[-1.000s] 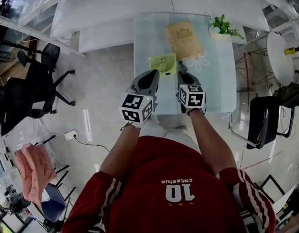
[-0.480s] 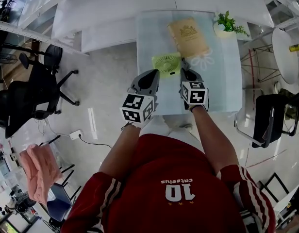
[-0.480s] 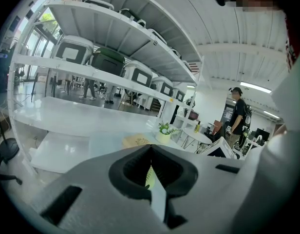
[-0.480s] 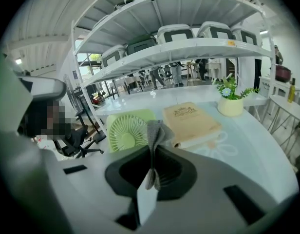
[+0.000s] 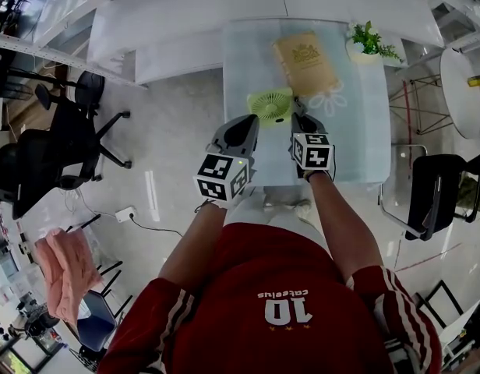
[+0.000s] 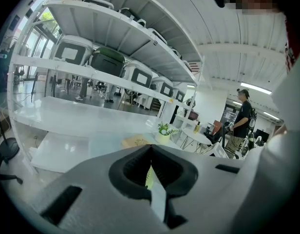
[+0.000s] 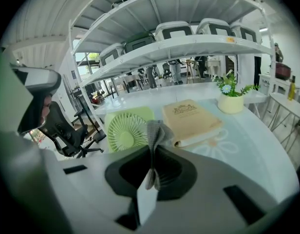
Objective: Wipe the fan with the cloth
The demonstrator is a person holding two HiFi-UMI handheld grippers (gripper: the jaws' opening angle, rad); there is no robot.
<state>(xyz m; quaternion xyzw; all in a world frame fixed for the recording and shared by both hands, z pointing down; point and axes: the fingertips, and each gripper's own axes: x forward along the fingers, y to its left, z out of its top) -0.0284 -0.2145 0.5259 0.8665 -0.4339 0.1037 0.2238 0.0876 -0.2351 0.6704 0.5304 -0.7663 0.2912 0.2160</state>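
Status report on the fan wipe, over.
Right gripper shut on the cloth; left gripper shut, empty. Fan on the table, just ahead of the cloth. Book close beside the fan; nothing between.

White shelving (image 7: 189,45), glossy floor (image 5: 171,135), blk office chairs (image 5: 39,168)

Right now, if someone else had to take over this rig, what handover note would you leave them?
Left gripper: jaws shut, nothing in them.
Right gripper: jaws shut on the grey cloth, which sticks up past the tips.
The green fan sits on the glass table just ahead of both grippers, left of the tan book.
Done: cloth in grip, close to the fan.
Left: the wiping itself; the cloth does not look pressed on the fan yet. Steadying the fan with the left gripper may help.
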